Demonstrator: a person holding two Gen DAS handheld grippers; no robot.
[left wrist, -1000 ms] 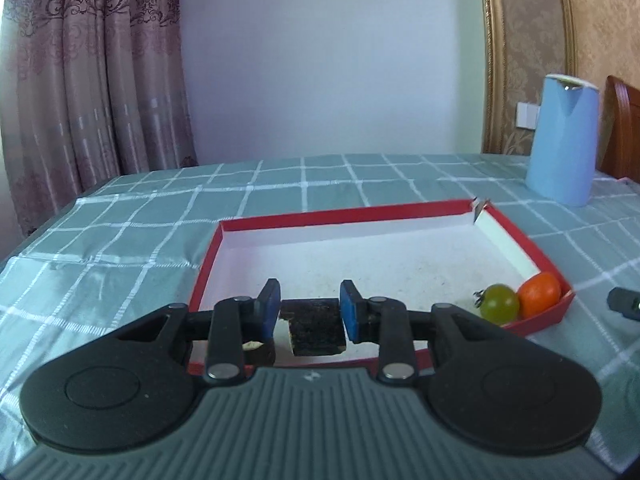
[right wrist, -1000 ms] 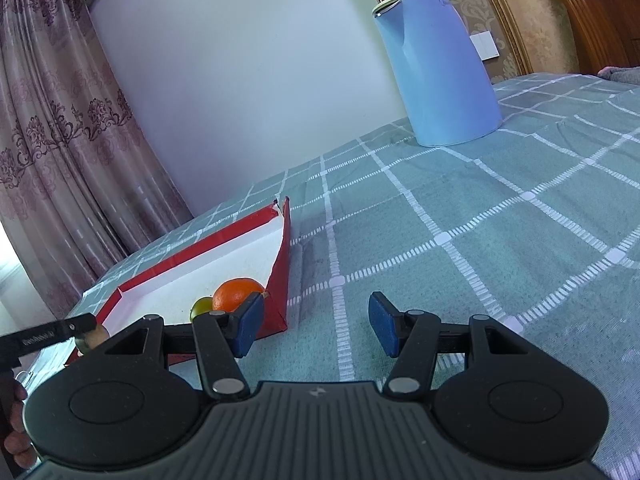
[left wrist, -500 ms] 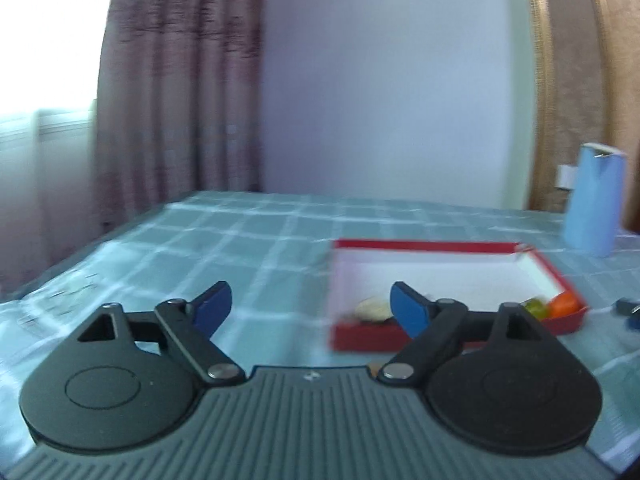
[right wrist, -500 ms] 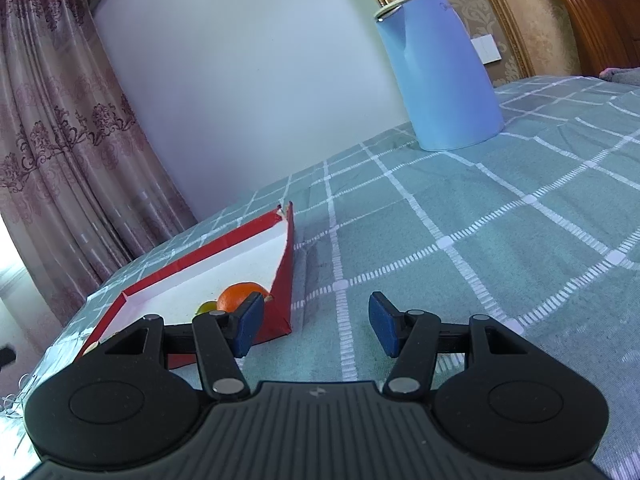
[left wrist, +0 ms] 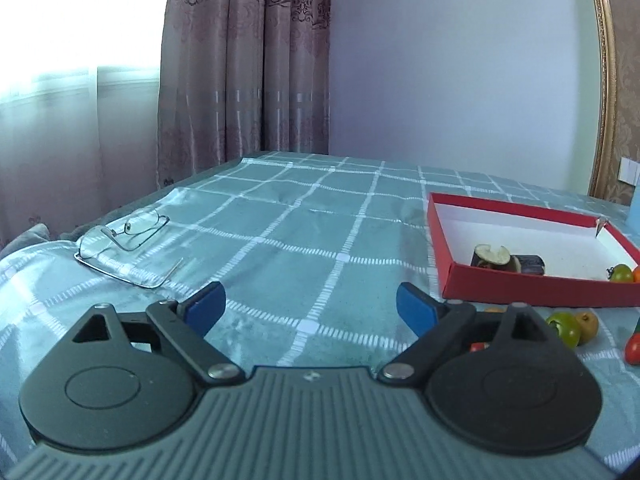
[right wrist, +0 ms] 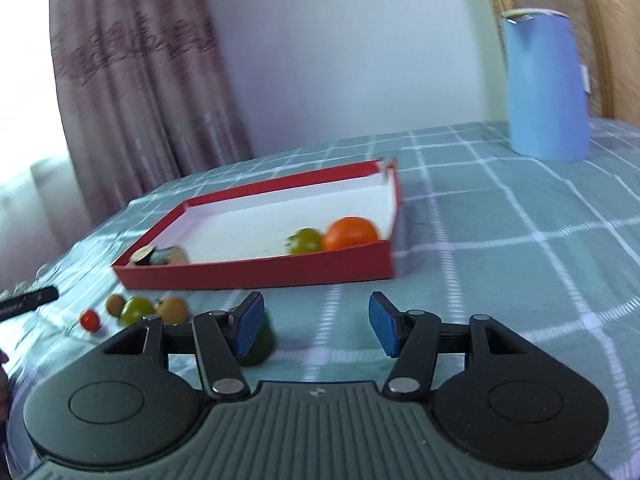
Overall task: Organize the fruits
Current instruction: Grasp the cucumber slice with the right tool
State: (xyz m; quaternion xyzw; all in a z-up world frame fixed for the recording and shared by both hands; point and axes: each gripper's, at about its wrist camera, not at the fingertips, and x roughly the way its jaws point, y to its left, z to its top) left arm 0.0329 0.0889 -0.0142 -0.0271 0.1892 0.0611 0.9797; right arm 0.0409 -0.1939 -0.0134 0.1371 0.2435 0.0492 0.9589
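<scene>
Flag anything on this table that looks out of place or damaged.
Eyeglasses lie on the cloth at the table's left edge, unrelated to the fruit. The red tray has a torn far corner. Several small fruits sit loose on the cloth outside the tray.

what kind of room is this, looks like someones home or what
Most likely a room in a home, perhaps a dining room: a table under a green checked tablecloth, long patterned curtains at a bright window, and a blue kettle by the wall.
</scene>
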